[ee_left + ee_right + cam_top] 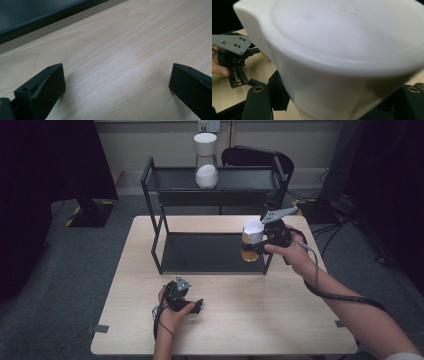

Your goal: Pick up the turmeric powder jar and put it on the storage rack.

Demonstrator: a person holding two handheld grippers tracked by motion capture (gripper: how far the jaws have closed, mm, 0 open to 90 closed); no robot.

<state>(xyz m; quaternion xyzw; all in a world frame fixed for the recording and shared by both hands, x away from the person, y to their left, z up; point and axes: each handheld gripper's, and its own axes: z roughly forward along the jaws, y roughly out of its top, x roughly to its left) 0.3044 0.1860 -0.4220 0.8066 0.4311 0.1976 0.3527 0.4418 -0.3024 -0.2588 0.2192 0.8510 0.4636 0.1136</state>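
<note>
A pale wooden table [225, 325] stands on grey carpet, with a black rack [210, 190] at 12 o'clock. The right gripper [257, 245] clamps a jar [251, 240] (upright, white lid upward) at 2 o'clock. The left gripper [196, 306] rests at 7 o'clock, jaws apart.

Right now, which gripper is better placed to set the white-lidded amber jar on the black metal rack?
Right. The right gripper already clamps the white-lidded amber jar beside the black metal rack; the left gripper rests open on the wooden table.
</note>
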